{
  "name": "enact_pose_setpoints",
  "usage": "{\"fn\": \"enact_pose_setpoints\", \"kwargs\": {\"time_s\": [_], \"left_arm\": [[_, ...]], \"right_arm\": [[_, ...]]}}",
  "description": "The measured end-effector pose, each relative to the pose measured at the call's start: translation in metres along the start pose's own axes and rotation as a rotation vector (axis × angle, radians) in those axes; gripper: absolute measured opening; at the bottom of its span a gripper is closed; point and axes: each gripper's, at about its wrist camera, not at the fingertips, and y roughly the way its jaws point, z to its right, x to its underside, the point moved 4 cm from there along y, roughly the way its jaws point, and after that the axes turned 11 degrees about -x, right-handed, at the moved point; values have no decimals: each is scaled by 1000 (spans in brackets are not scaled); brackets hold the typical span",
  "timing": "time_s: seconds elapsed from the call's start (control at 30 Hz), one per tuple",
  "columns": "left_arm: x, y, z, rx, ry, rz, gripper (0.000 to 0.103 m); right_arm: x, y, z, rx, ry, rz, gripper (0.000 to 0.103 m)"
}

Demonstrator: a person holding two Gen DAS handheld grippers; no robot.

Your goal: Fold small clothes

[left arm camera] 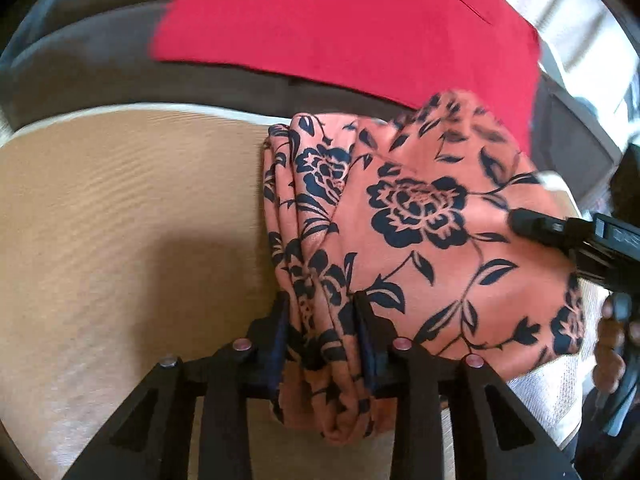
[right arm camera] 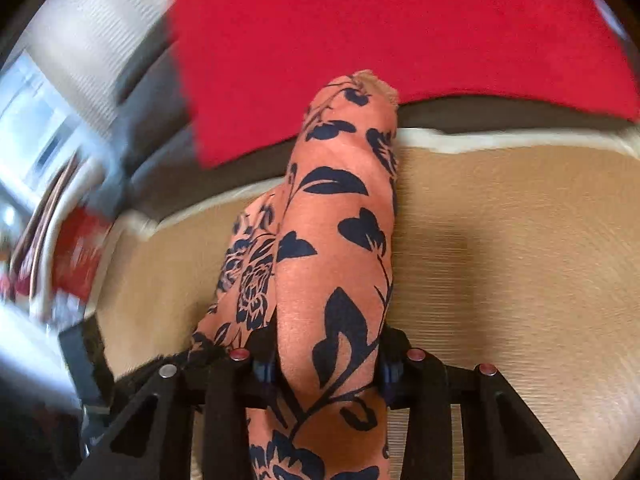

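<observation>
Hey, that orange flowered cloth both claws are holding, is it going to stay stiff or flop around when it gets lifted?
Probably floppy: the orange flowered cloth bunches into soft folds between the left claw fingers. It likely drapes, since it sags in a rounded roll through the right claw. It looks thin and light, so loose layers may slide apart over the tan surface.

Thin, matt orange cloth point(left arm camera: 420, 240) printed with dark floral motifs drapes in soft folds over a tan woven mat point(left arm camera: 132, 208) with a fine ribbed texture. Behind, a red fabric point(left arm camera: 340, 24) looks smooth and matt, while the left gripper point(left arm camera: 320, 320) appears matt black plastic.
</observation>
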Motion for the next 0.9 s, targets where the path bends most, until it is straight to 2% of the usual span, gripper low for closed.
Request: {"fn": "enact_pose_setpoints", "kwargs": {"time_s": [0.03, 0.1, 0.13, 0.2, 0.23, 0.3, 0.37, 0.4, 0.43, 0.47, 0.5, 0.53, 0.63, 0.7, 0.73, 0.77, 0.8, 0.83, 0.9], "left_arm": [[-2, 4, 7, -8, 13, -7, 51], [-8, 3, 8, -31, 6, -6, 55], [-11, -1, 3, -31, -3, 0, 56], [-25, -9, -13, -48, -44, 36, 70], [-32, -12, -25, -59, -85, 53, 72], [-42, -5, -32, -37, -122, 20, 72], [-46, 11, -28, 30, -126, -44, 72], [-46, 22, -21, 39, -105, -76, 72], [-44, 29, -13, 43, -76, -100, 68], [-44, 35, -6, 58, -49, -109, 37], [-46, 36, -1, 71, -34, -108, 26], [-48, 30, 0, 63, -34, -88, 21], [-67, 6, 14, 89, -11, 15, 20], [-78, 6, 28, 121, -1, 38, 21], [-82, 13, 34, 130, 7, 30, 22], [-81, 21, 35, 126, 14, 14, 29], [-80, 36, 35, 89, 20, -38, 38], [-78, 41, 33, 68, 18, -62, 42], [-73, 31, 22, 60, -2, -34, 44]], "right_arm": [[-2, -4, 24, 7, 61, 6, 57], [-1, -8, 68, -11, 198, -6, 58], [0, -15, 81, -19, 227, 19, 62], [-3, -30, 93, -33, 229, 81, 70], [-4, -32, 94, -42, 227, 89, 71], [-9, -26, 94, -97, 221, 56, 71], [-14, -12, 95, -127, 211, 9, 71], [-15, 1, 94, -151, 199, -29, 71], [-15, 19, 91, -143, 184, -58, 63], [-15, 27, 89, -117, 163, -75, 54], [-16, 28, 84, -106, 138, -83, 44], [-20, 26, 76, -90, 103, -79, 41], [-32, 1, 44, -13, -29, -10, 39], [-38, -20, 40, 38, -76, 43, 39], [-41, -26, 48, 44, -58, 58, 40], [-46, -29, 66, 40, 2, 86, 43], [-47, -29, 80, 43, 36, 105, 53], [-47, -23, 96, 66, 68, 105, 61], [-41, -26, 122, 121, 134, 74, 61]]}}
